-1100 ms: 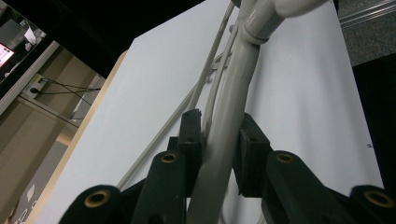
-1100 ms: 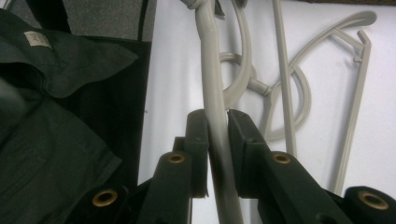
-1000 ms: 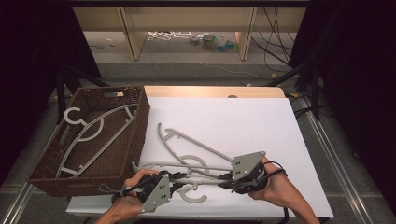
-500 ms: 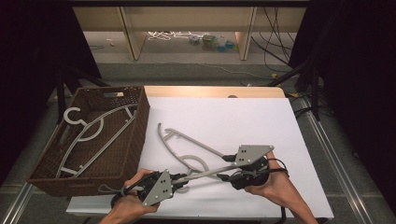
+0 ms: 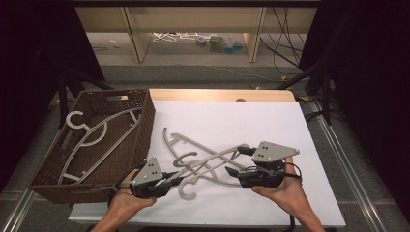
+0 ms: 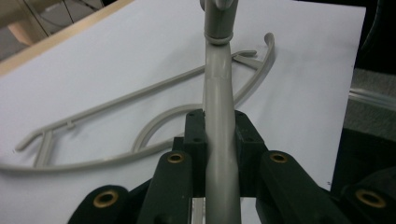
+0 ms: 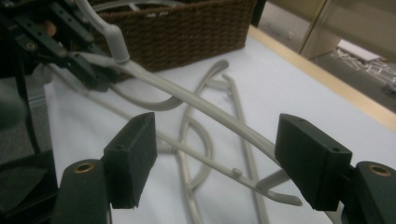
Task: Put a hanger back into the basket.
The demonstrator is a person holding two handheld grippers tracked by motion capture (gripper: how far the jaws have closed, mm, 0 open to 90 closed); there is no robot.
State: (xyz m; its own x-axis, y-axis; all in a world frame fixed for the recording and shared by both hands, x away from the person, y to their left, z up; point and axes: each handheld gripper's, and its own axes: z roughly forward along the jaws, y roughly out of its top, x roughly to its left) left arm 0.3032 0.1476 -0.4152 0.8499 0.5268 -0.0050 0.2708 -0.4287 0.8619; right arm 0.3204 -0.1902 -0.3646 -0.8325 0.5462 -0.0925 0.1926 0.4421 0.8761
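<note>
On the white-covered bench (image 5: 290, 125), no brand or writing can be read. At its left edge, a dark brown woven wicker basket (image 5: 140, 130) holds one pale grey plastic hanger (image 5: 96, 133). Two more lie crossed beside it: the left claw (image 5: 176, 178) is clenched on the upper grey plastic coat hanger (image 5: 212, 158), raised off the sheet, over the lower flat grey hanger (image 5: 176, 140). The right claw (image 5: 239, 160) has just been opening, pads clear either side of the upper hanger's arm.

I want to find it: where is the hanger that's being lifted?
In the high view the lifted hanger sits near the front, between the left tongs clamping it and the open right tongs.
</note>
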